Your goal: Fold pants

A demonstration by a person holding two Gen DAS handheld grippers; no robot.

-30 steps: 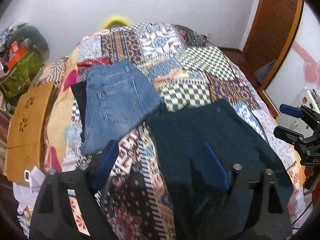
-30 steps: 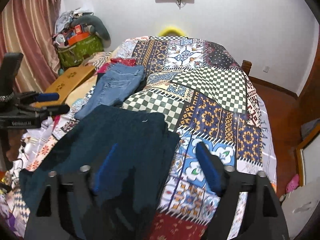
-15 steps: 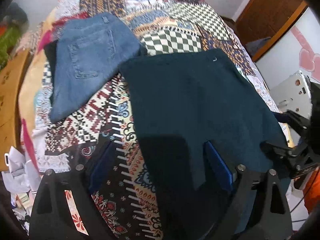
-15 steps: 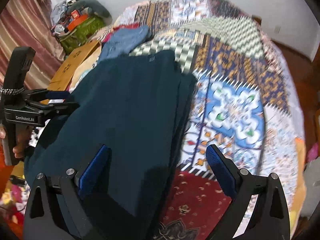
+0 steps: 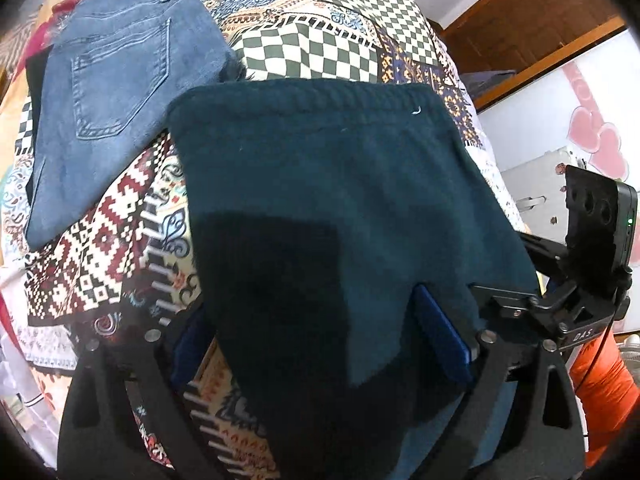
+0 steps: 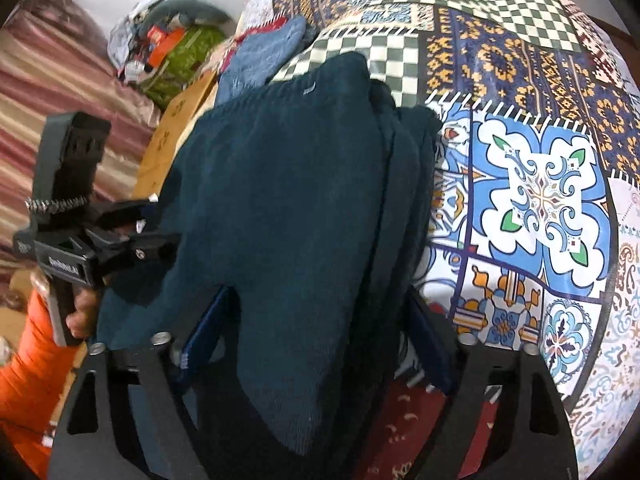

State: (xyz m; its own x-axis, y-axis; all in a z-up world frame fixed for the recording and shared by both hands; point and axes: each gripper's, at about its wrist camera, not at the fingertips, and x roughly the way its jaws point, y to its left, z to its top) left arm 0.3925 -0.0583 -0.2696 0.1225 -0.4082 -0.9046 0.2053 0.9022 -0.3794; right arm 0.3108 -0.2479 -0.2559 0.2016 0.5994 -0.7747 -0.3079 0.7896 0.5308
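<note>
Both tongs have been lowered over the near end of the dark green pants (image 5: 328, 208) on the quilt (image 5: 340, 40): left gripper (image 5: 320, 344) wide apart, right gripper (image 6: 316, 340) narrowing around unpinched cloth, so a grasp seems imminent.

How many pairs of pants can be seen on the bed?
2. The dark green pants lie nearest, under both grippers. The blue jeans lie folded beyond them, to the left in the left wrist view. Dark cloth under the jeans may hide another.
</note>
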